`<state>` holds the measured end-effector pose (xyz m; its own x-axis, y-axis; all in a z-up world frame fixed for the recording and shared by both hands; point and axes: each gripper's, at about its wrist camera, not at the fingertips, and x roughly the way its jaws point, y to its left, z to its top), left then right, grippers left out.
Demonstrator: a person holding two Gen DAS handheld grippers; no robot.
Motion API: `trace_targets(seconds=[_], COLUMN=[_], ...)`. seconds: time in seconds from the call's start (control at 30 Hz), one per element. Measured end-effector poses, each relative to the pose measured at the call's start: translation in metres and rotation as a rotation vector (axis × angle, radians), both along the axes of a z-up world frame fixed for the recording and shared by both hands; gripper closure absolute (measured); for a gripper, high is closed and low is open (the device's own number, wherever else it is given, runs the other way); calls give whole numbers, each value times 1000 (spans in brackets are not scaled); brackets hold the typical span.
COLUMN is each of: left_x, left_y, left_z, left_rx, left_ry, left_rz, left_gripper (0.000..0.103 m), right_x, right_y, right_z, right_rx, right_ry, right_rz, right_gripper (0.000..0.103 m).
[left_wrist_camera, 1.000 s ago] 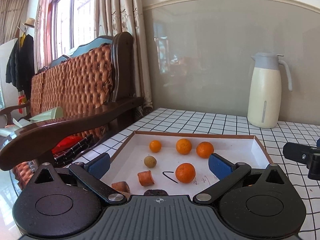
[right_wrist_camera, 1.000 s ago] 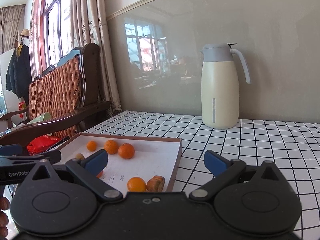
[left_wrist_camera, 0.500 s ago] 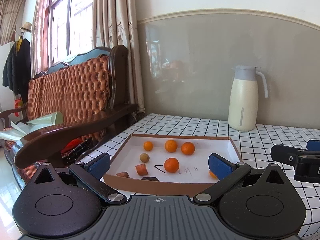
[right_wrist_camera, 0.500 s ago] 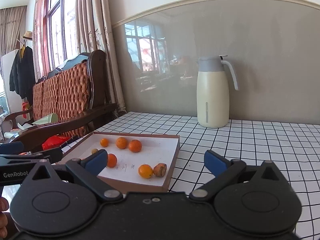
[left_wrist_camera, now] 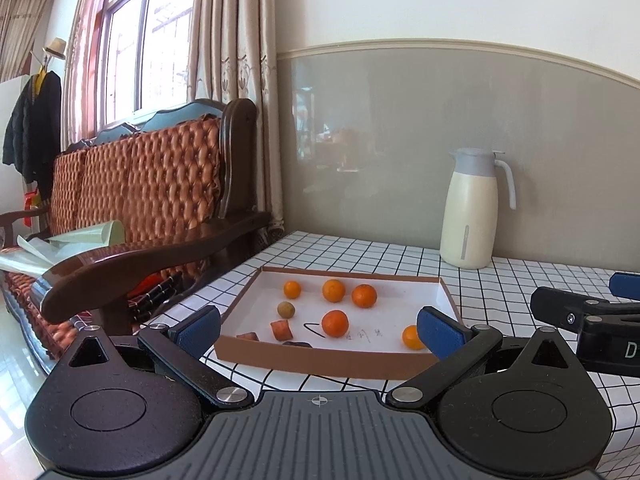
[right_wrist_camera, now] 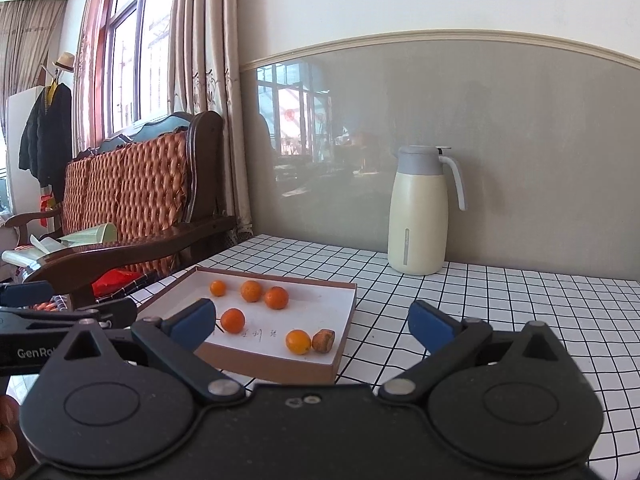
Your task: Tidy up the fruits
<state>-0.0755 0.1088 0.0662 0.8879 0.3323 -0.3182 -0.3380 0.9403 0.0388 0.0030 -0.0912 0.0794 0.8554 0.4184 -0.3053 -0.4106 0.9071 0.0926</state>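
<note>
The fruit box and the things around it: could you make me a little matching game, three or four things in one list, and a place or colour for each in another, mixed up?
Things:
1. jug
2. row of three oranges
3. small greenish-brown fruit
4. hat

Places:
A. near the far wall of the box
B. on the checked table by the grey wall
C. on the coat stand by the window
D. in the box, just in front of the leftmost orange

Pairs: 1-B, 2-A, 3-D, 4-C
</note>
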Motion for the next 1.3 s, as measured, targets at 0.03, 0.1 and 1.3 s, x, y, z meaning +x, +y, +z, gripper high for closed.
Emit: trace_targets(seconds=[0.03, 0.1, 1.3], left_x=[-1, -1, 3], left_y=[0, 2, 15], left_z=[0, -1, -16], left_rx=[-2, -10, -90], left_ry=[-1, 3, -6], left_rz=[1, 3, -10], left_gripper=[0, 0, 0], right_x=[-1, 0, -2], right_y=[1, 4, 18], right_z=[0, 0, -7], right_rx=[-1, -1, 0], right_ry=[1, 1, 27], right_rz=[4, 12, 36], right_gripper=[6, 6, 6])
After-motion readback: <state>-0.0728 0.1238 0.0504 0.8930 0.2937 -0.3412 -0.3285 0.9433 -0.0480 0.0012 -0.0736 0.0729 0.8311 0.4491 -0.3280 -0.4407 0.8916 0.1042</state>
